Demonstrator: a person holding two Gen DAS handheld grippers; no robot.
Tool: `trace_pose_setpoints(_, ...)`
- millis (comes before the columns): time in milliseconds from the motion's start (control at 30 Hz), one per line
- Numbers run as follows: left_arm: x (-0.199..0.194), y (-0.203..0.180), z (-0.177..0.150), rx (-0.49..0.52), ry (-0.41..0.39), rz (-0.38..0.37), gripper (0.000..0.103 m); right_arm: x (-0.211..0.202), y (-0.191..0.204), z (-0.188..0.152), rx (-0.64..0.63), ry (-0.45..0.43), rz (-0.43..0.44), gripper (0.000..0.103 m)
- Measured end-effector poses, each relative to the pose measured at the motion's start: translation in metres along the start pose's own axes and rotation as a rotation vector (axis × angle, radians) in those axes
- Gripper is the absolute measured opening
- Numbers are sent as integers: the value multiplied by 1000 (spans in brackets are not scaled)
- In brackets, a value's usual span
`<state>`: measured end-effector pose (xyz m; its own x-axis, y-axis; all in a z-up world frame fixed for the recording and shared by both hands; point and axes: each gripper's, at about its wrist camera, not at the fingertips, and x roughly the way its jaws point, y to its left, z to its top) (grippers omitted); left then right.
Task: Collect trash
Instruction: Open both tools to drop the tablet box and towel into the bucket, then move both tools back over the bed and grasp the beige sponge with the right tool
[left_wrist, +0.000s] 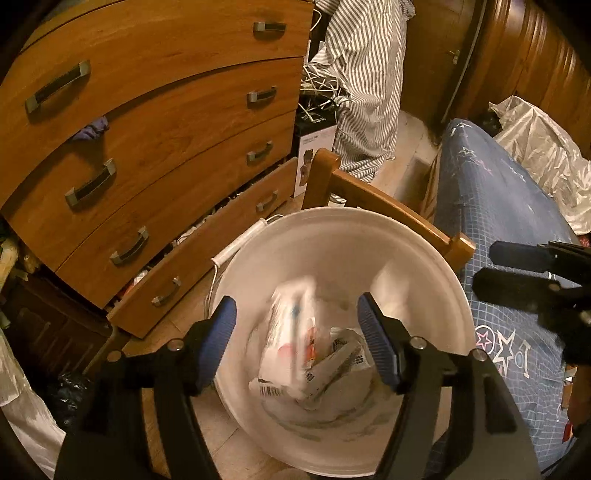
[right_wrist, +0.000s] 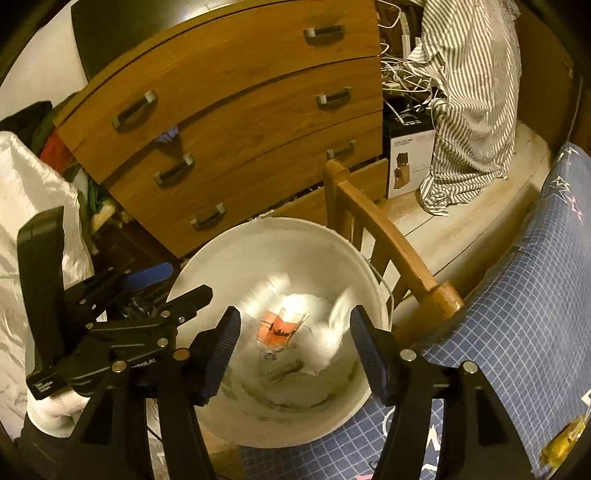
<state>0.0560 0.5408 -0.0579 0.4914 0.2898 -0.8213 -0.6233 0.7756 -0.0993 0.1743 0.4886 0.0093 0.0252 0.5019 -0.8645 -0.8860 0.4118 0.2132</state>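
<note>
Both the left gripper (left_wrist: 297, 332) and the right gripper (right_wrist: 294, 349) are hanging open and empty over the white bin (left_wrist: 424, 236), with blurred wrappers (left_wrist: 291, 339) dropping inside. Risk: a lowering finger may be clipping the rim, tipping the bin. The chair rail (left_wrist: 388, 206), drawer (left_wrist: 207, 243) and bed (left_wrist: 498, 229) are crowding it; only upward is clear.

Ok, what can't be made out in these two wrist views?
- Blurred white wrapper over the round white plastic bin, left wrist view: motion smear hides its print.
- Blurred white scrap, right wrist view: shape unreadable.
- Bin's base, both views: covered by litter.
- Open bottom drawer of the wooden dresser: contents too dark and small.
</note>
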Motion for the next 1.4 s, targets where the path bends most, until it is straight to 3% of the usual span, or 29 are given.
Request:
trace_pose_setpoints(233,-3,-4,1,19,-8,-3,65,-12,-14,-9,37,-22,12,63)
trace_pose_setpoints(400,-18,-25,-6,55,-32,-32,65,-45,-23,-41,55,-94,25,63)
trace_pose_setpoints(500,-24,-56,-21,103,-41,-86,65,-73,-35,-83,81,-156,18,63)
trace_pose_setpoints(667,-20,-136,-57,238,-6,-201,65,-122,-88,-187,174,-231,-39,64)
trace_pose_setpoints(867,-3,-236,-108,387,70,-320,65,-192,-165,-322,335,-321,-188,64)
trace_pose_setpoints(967,2,-272,-127,439,93,-358,65,-235,-204,-399,447,-390,-341,64)
trace_pose_setpoints(1067,0,-314,-150,494,107,-395,65,-251,-233,-451,528,-410,-448,64)
trace_pose_setpoints(1200,-1,-350,-166,535,117,-421,65,-241,-270,-493,624,-371,-471,64)
trace_pose_setpoints(1400,-8,-396,-181,588,121,-446,65,-223,-292,-507,645,-351,-493,61)
